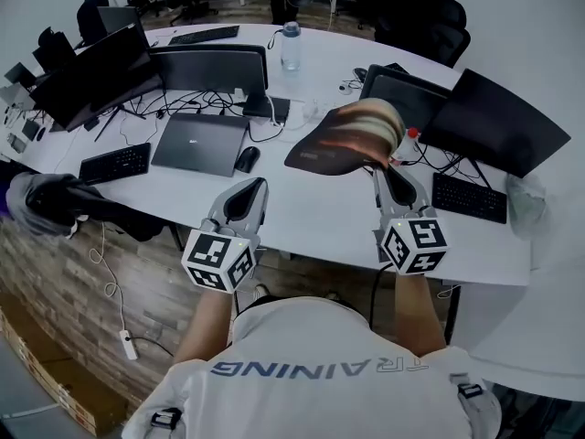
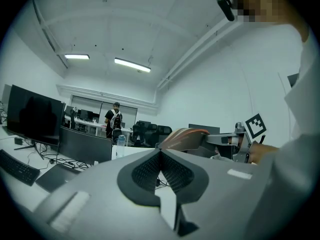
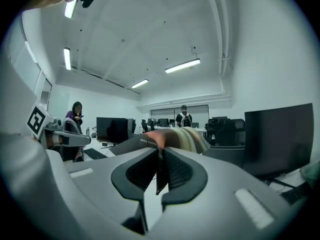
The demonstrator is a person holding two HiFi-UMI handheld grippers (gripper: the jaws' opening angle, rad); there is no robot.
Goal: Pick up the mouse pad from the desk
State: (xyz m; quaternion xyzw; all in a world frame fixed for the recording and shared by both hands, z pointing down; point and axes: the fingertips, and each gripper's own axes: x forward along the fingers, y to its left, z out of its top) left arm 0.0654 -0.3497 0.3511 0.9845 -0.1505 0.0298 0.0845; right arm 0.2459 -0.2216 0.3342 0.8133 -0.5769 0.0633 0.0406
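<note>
The mouse pad, dark underneath with a striped orange and cream top, hangs curled above the white desk. My right gripper is shut on its near edge and holds it up. In the right gripper view the pad runs forward out of the closed jaws of the gripper. My left gripper hovers over the desk's front edge, to the left of the pad, shut with nothing in it. From the left gripper view, the shut gripper has the lifted pad beyond it to the right.
A closed laptop, a black mouse and a keyboard lie at the left. Monitors and a second keyboard stand at the right. A water bottle is at the back. Cables cross the desk's middle.
</note>
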